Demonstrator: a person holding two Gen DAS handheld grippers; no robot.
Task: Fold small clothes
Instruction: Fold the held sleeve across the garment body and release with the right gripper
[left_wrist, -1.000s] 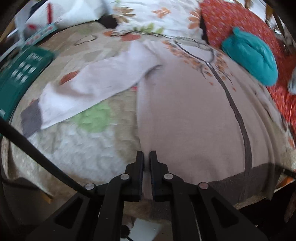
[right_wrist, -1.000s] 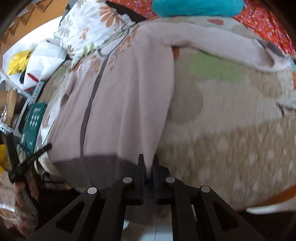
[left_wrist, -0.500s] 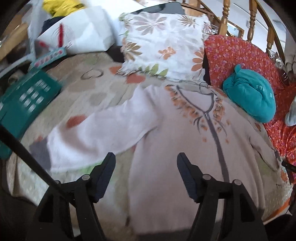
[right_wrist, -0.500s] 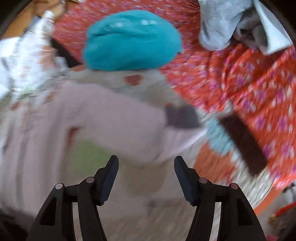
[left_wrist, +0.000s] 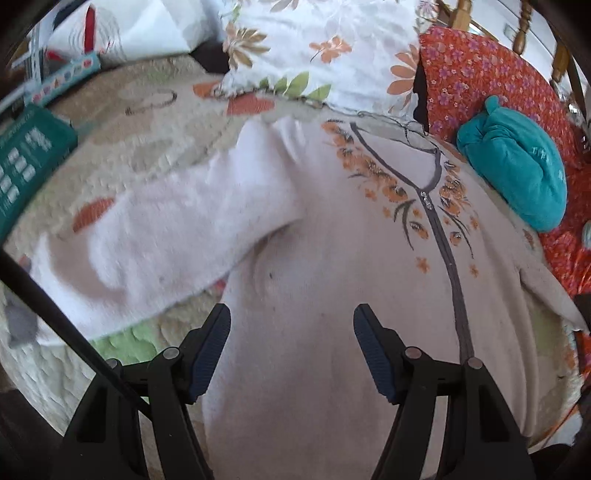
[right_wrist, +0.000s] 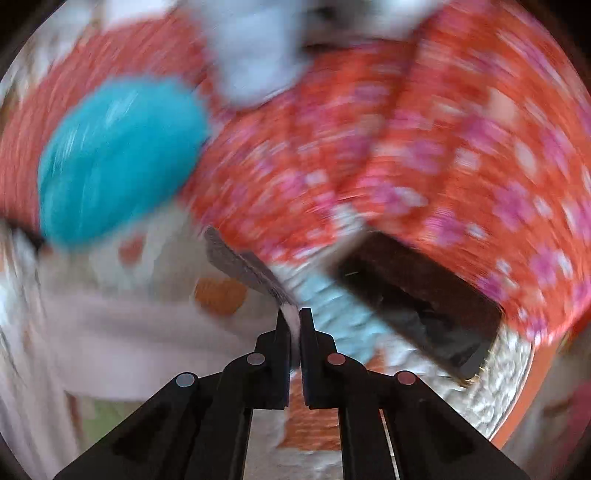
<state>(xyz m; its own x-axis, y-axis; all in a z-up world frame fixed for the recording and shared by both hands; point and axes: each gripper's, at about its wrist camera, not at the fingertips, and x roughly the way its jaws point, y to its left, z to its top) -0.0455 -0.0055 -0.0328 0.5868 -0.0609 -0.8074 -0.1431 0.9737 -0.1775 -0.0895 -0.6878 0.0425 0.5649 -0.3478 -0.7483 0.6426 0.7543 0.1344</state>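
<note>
Right wrist view, though blurred, suggests your right gripper (right_wrist: 294, 325) pinches the sweater's (left_wrist: 332, 295) grey cuff (right_wrist: 243, 266), while your left gripper (left_wrist: 291, 343) gapes empty above the flat, unfolded body.

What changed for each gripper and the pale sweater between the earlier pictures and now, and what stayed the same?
Both grippers let go of the sweater's bottom hem. The left gripper opened and now hovers over the sweater body. The right gripper swung across to the sleeve and shut on its grey cuff. The sweater stays spread on the blanket, the teal bundle unmoved.
</note>
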